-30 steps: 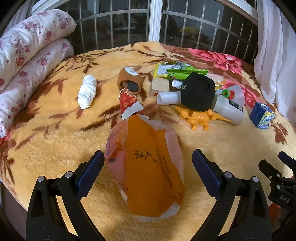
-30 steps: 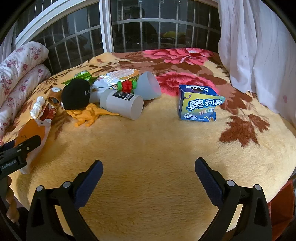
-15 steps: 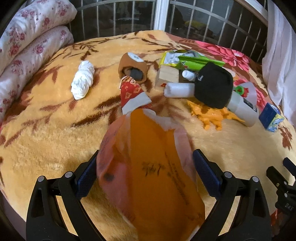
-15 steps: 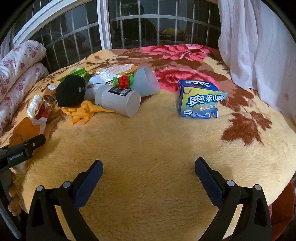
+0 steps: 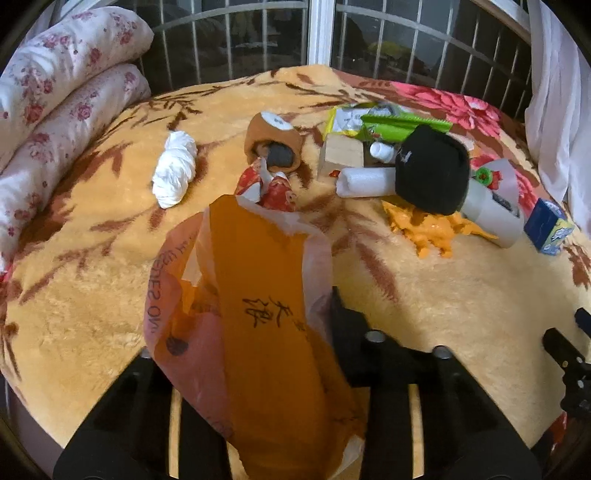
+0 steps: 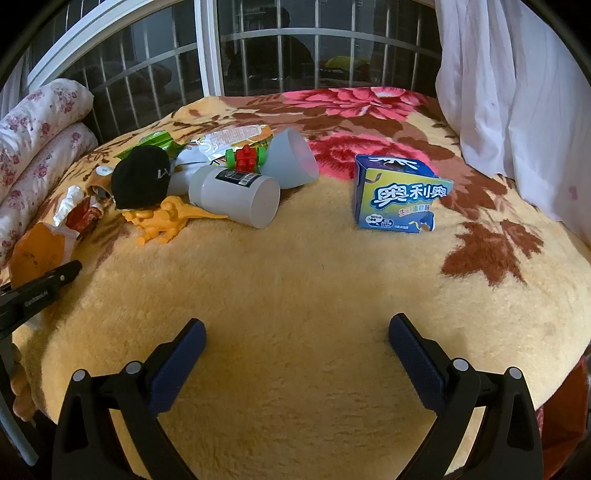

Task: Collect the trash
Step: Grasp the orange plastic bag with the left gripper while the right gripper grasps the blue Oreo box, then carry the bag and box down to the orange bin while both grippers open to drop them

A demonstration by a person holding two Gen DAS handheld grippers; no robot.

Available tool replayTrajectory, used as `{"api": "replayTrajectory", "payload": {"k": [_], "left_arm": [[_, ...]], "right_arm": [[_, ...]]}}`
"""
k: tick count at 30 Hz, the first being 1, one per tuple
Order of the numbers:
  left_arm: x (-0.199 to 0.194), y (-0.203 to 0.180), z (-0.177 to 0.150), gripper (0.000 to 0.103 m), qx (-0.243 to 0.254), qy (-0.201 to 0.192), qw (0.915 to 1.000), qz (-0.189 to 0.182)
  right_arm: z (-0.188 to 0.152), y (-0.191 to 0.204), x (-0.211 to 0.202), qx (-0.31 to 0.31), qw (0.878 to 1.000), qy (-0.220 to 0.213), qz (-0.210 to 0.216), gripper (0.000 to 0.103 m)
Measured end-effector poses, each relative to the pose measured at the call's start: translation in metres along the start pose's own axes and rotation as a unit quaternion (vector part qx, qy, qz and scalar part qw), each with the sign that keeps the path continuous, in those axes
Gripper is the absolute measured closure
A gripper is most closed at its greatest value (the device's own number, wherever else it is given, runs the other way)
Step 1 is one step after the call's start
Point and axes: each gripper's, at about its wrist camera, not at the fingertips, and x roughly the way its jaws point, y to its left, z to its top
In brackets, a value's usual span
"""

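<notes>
My left gripper (image 5: 258, 332) is shut on an orange plastic bag (image 5: 255, 314), which drapes over and hides the fingertips. Beyond the bag lie a red wrapper (image 5: 273, 188), a white crumpled tissue (image 5: 174, 169), a green snack packet (image 5: 384, 120) and a blue Oreo box (image 5: 548, 230). My right gripper (image 6: 297, 350) is open and empty above bare blanket. The blue Oreo box (image 6: 397, 195) stands ahead of it to the right. The orange bag (image 6: 38, 251) shows at the far left of the right wrist view.
A pile holds a black cap (image 6: 142, 177), white bottle (image 6: 236, 195), orange toy dinosaur (image 6: 166, 221), grey cup (image 6: 291, 158) and red-green toy (image 6: 245, 157). Floral pillows (image 5: 59, 96) lie left, a white curtain (image 6: 517, 92) right, a barred window (image 5: 321, 33) behind. The blanket edge (image 6: 576, 350) drops off at right.
My left gripper's jaws have closed on the orange bag, which now rises up between them. My right gripper has stayed open and barely moved.
</notes>
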Motion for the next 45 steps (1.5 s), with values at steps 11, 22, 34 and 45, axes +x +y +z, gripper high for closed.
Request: {"api": "replayTrajectory", "payload": {"k": [11, 22, 34, 45], "left_arm": [[-0.099, -0.026, -0.024, 0.081, 0.040, -0.104, 0.9933, -0.028], [-0.137, -0.047, -0.067, 0.081, 0.035, -0.127, 0.9892, -0.064], [-0.121, -0.050, -0.065, 0.081, 0.041, -0.112, 0.9899, -0.077], [-0.124, -0.047, -0.077, 0.081, 0.040, -0.104, 0.9903, -0.084]], "right_arm": [[0.001, -0.038, -0.024, 0.000, 0.999, -0.032, 0.030, 0.005], [0.051, -0.113, 0.002, 0.043, 0.997, -0.022, 0.060, 0.005], [0.101, -0.092, 0.085, 0.077, 0.995, 0.042, 0.039, 0.013], [0.095, -0.098, 0.065, 0.109, 0.993, 0.012, 0.033, 0.036]]}}
